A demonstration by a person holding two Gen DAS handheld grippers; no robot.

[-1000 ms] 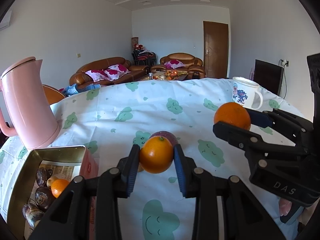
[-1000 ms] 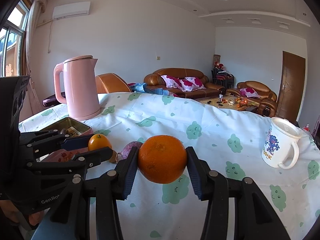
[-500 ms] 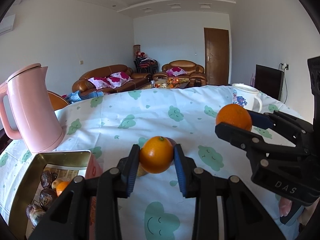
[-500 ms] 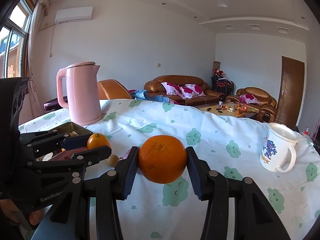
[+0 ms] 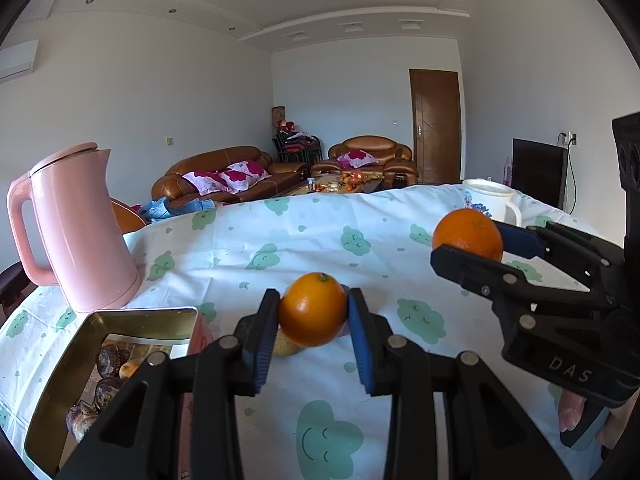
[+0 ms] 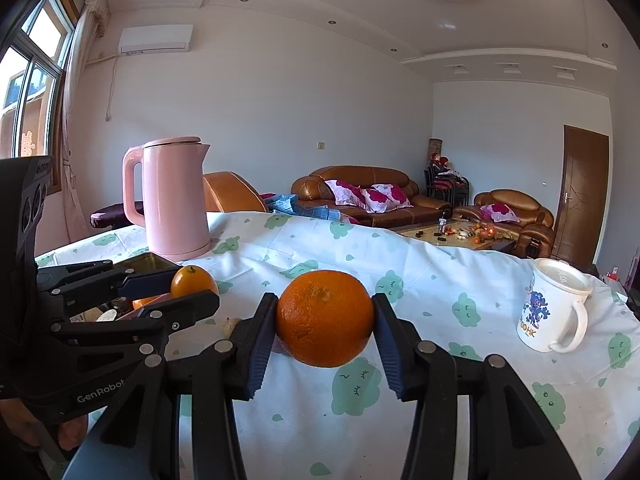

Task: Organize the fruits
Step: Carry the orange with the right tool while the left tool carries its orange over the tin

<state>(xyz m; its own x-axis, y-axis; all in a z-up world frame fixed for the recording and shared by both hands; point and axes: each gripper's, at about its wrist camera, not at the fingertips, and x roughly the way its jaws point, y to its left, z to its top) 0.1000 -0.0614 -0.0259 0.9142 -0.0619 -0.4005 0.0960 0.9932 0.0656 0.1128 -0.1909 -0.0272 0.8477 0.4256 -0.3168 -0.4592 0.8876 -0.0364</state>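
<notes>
My left gripper (image 5: pixel 313 316) is shut on a small smooth orange (image 5: pixel 313 309), held above the tablecloth. My right gripper (image 6: pixel 325 320) is shut on a larger rough-skinned orange (image 6: pixel 325 318). In the left wrist view the right gripper (image 5: pixel 472 242) and its large orange (image 5: pixel 467 233) sit at the right. In the right wrist view the left gripper (image 6: pixel 188 288) and its small orange (image 6: pixel 194 282) sit at the left. An open gold tin (image 5: pixel 52 400) at lower left holds dark fruits and an orange one. A yellowish fruit (image 5: pixel 285 346) and a purple one lie on the cloth behind the left fingers.
A pink kettle (image 5: pixel 76 232) stands behind the tin. A white printed mug (image 6: pixel 554 312) stands at the table's right. The table (image 5: pixel 320 232) wears a white cloth with green cloud prints. Sofas and a brown door lie beyond. A hand (image 5: pixel 572 416) grips the right tool.
Both views have tilted up a little, so the table sits lower in frame. Each gripper keeps its orange, and the grips look unchanged.
</notes>
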